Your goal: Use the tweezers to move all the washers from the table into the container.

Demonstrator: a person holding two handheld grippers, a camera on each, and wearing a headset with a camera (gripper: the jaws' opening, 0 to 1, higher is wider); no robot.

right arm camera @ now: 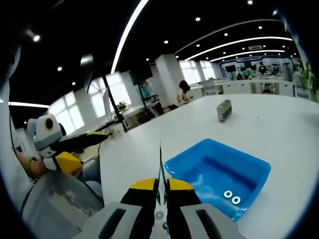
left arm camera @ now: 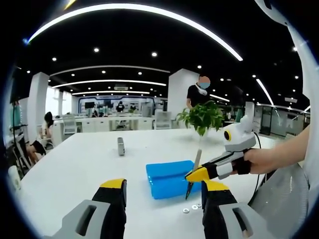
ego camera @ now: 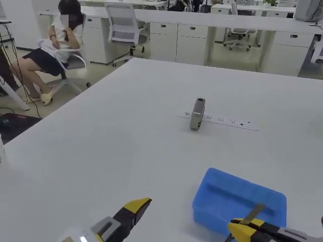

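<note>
Two ring washers (right arm camera: 228, 193) in blue container (right arm camera: 199, 167) | right fingers (right arm camera: 143, 185) pinch slim tweezers (right arm camera: 160, 164) | left fingers (left arm camera: 112, 185) wide

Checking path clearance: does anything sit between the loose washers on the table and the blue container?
Nothing visible does. The washers lie on bare table beside the blue container; the right gripper holds the tweezers above them.

White table (ego camera: 126, 141) w/ blue container (ego camera: 237, 201), loose washers (left arm camera: 186, 210), grey device (ego camera: 197, 113).

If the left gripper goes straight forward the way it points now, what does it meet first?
Probably the blue container, lying straight ahead of the left gripper on the table; how high the gripper rides is unclear.
</note>
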